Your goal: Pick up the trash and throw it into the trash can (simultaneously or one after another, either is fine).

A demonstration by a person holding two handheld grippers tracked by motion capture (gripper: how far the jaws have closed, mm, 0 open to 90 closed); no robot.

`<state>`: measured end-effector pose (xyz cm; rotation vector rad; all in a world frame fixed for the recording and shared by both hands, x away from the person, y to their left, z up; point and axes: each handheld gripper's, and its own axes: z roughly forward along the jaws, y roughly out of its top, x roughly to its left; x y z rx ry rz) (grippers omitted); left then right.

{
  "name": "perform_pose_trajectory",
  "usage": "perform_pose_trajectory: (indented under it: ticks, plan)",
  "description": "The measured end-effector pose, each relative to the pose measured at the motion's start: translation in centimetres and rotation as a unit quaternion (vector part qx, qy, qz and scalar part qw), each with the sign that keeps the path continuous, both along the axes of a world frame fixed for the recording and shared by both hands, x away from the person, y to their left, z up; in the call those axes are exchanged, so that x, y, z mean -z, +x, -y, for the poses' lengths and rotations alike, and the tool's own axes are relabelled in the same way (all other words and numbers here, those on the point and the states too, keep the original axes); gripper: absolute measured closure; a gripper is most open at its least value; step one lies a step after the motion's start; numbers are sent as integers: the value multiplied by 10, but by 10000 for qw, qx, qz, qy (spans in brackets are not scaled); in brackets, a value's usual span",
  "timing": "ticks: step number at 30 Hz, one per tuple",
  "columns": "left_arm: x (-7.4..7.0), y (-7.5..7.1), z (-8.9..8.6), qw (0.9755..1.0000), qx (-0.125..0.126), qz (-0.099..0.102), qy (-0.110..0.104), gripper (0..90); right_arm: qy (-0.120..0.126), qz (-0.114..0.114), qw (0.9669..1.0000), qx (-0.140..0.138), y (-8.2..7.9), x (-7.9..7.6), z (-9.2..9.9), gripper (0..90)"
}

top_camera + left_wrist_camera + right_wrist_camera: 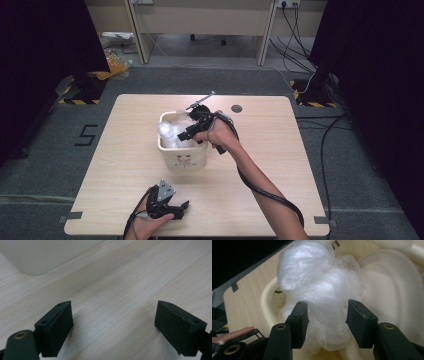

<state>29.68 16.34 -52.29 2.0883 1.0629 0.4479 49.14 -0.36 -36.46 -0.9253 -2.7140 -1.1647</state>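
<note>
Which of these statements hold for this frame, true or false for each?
1. The right gripper is over the cream plastic bin. True.
2. Crumpled clear plastic film lies between the right gripper's jaws. True; whether the pads press on it cannot be told.
3. The left gripper holds a metal spoon. False: its jaws stand wide apart over the bare light wooden table, with nothing between them.
4. The bin lies tipped on its side. False: it stands upright, mouth up, with the film bunched in it.
5. The left gripper is near the table's front edge, apart from the bin. True.
</note>
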Motion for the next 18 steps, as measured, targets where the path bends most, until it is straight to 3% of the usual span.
perform_pose_trajectory:
  ticks: [2,4,7,18]
  plan:
    - [0,0,0,10000,-2,7,2,141,63,16,10000,30,-1,-3,4,484]
    - [0,0,0,10000,-16,13,-15,141,357,198,9989,224,-4,-14,21,463]
    - [0,0,0,10000,-13,9,-19,141,506,304,9976,369,-5,-17,37,462]
    - [0,0,0,10000,-18,7,-25,141,794,347,9941,652,-9,-14,77,457]
